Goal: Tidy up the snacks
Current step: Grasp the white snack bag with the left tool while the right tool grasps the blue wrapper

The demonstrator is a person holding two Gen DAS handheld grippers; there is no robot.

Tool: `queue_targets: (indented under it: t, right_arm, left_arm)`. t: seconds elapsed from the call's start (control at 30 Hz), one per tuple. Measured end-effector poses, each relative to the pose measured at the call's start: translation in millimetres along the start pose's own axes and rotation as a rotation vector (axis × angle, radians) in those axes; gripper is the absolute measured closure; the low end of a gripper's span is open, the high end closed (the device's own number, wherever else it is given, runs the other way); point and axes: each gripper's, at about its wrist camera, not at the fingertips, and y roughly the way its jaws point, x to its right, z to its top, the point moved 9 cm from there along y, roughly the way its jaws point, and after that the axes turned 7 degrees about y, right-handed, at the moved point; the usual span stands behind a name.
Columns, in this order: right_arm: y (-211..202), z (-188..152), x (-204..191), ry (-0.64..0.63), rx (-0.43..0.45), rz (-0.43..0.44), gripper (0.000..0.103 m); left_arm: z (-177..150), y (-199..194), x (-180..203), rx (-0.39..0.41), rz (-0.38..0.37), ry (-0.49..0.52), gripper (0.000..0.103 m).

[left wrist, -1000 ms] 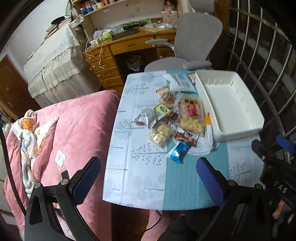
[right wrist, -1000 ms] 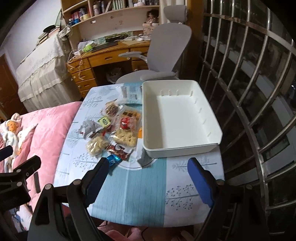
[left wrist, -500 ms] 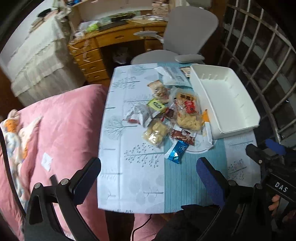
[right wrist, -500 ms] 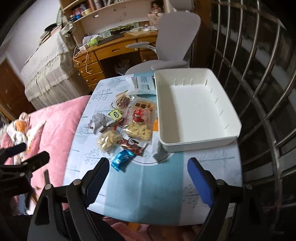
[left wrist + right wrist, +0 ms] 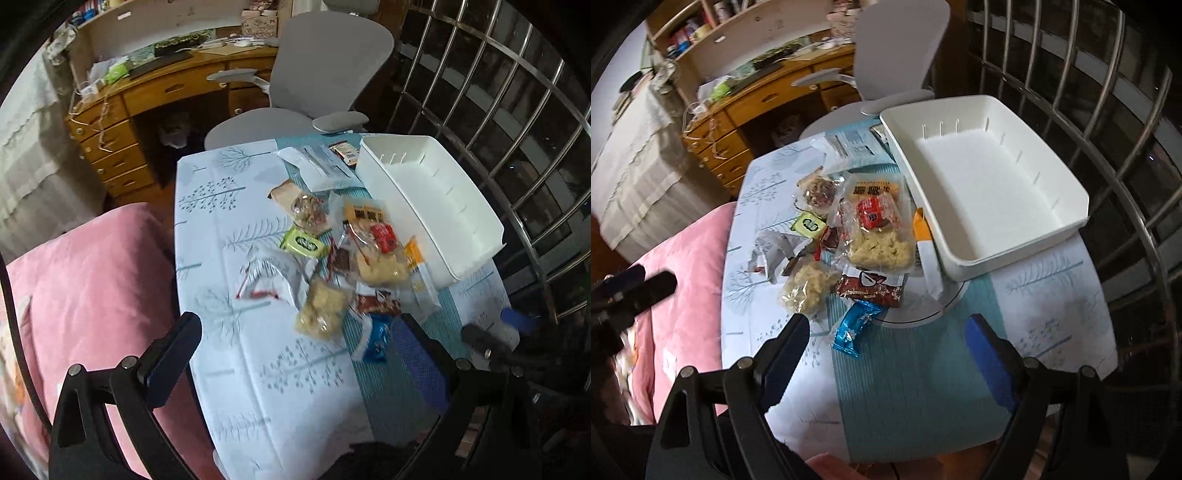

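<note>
A pile of snack packets lies mid-table: a blue wrapper [image 5: 856,327] [image 5: 376,339] nearest me, a dark red packet [image 5: 871,287], a clear bag of pale crackers [image 5: 807,286] [image 5: 321,314], a large clear bag with a red packet inside [image 5: 877,229] [image 5: 373,243], a green packet [image 5: 809,226] [image 5: 304,243] and a silver bag [image 5: 271,275]. An empty white bin [image 5: 988,177] [image 5: 428,199] stands right of them. My left gripper [image 5: 299,362] and right gripper [image 5: 886,354] are both open and empty, hovering above the table's near edge.
The table [image 5: 923,387] has a white and teal tree-print cloth. A pink bed [image 5: 92,288] lies on the left, a grey chair [image 5: 325,74] and wooden desk [image 5: 155,92] behind, metal window bars [image 5: 1126,147] on the right. A white pouch [image 5: 317,166] lies at the far edge.
Both grippers have moved forward and lower toward the table, so the snacks and bin look larger. Both stay open; nothing was picked up.
</note>
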Motion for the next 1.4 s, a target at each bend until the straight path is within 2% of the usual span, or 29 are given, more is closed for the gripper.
queue_targets:
  t: [0.13,0.27,0.33,0.5,0.57,0.67,0.8,0.97,1.03,1.17,1.2,1.23,1.4]
  right_arm:
    - [22,-8,-9,0.034,0.027,-0.036,0.016]
    - [51,-18,-16,0.078,0.031,-0.073,0.016]
    - [66,-24,-16,0.084,0.029,-0.120,0.016]
    - [105,-38,-18,0.115,-0.030,-0.167,0.016]
    - [116,-43,-18,0.121,-0.048,-0.184,0.020]
    - [131,-50,-17,0.129,-0.089,-0.209,0.024]
    - [143,-56,-21,0.131,-0.117,-0.209,0.032]
    - [151,-58,-34,0.090,-0.123,-0.207,0.042]
    - [155,-58,-42,0.068,-0.130,-0.199,0.059]
    - [157,-57,-48,0.061,-0.141,-0.192,0.065]
    - [156,-57,-49,0.060,-0.146,-0.186,0.068]
    - [157,-57,-51,0.060,-0.152,-0.180,0.069]
    - [152,-53,-54,0.048,-0.180,-0.159,0.072]
  left_arm:
    - [11,34,-20,0.008,-0.038,0.027,0.001]
    - [17,77,-34,-0.025,-0.072,0.042,0.001]
    - [17,100,-41,-0.057,-0.083,0.033,0.001]
    - [15,148,-47,-0.125,-0.104,0.051,0.001]
    - [12,164,-45,-0.151,-0.107,0.078,0.001]
    - [10,182,-44,-0.179,-0.116,0.061,0.001]
    - [9,198,-41,-0.199,-0.124,0.077,0.002]
    - [4,211,-32,-0.237,-0.176,0.090,0.012]
    - [4,212,-31,-0.234,-0.171,0.092,0.015]
    - [1,215,-34,-0.253,-0.193,0.055,0.028]
    - [-1,215,-35,-0.262,-0.220,0.029,0.038]
    - [-2,215,-35,-0.267,-0.242,0.005,0.042]
    - [-3,207,-43,-0.253,-0.199,-0.025,0.044]
